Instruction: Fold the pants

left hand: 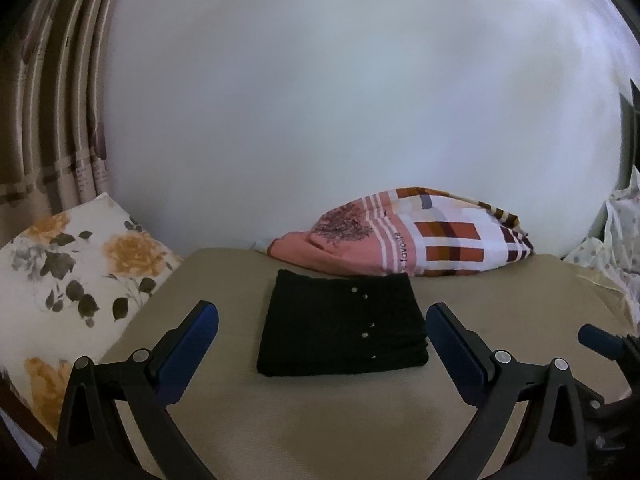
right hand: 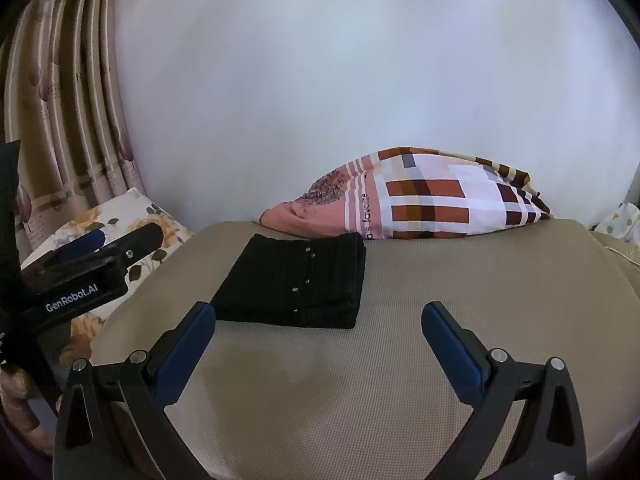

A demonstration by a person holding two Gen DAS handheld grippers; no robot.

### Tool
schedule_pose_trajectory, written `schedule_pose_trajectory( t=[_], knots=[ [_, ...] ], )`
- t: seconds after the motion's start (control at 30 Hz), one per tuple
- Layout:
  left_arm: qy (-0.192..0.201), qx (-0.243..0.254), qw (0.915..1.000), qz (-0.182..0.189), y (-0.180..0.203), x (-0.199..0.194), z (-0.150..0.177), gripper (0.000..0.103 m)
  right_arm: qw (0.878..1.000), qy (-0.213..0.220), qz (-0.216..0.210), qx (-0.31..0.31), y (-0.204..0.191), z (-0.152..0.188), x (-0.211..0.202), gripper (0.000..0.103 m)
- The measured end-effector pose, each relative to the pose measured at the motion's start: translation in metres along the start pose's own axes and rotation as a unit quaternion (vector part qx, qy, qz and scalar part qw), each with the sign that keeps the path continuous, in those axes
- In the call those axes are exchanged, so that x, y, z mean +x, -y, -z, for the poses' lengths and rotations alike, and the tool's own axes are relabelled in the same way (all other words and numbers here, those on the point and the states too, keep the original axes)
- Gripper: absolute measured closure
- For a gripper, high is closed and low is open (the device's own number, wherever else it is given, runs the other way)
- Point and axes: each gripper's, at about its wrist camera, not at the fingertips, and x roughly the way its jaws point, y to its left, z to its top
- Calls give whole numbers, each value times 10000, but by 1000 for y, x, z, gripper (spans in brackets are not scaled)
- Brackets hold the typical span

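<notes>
Pants, black and folded into a compact rectangle, are lying flat on the beige bed in front of me, their far edge just beside the pink and checked pillow that is leaning against the white wall. A row of small silver studs is showing on the top layer, and stacked fold edges are showing along the near right side.

I am holding the left hand-held gripper above the bed, near the pants, with its blue-padded fingers spread wide and gripping nothing; the folded bundle is sitting between them in the left wrist view, not touched.

I am keeping the right hand-held gripper spread wide too and empty, with the pants lying ahead and to the left of its gap, apart from both fingers.

To the left, a floral pillow is resting at the edge of the bed, with striped curtains hanging behind it. In the right wrist view the left hand-held gripper is crossing in front of that floral pillow.
</notes>
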Motion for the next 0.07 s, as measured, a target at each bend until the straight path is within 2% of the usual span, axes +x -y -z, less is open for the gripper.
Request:
schedule_pose_trajectory(
  t=[0.07],
  knots=[
    [-30, 16, 10000, -9, 0, 1, 0, 0, 10000, -36, -8, 26, 1, 1, 1, 0]
  ],
)
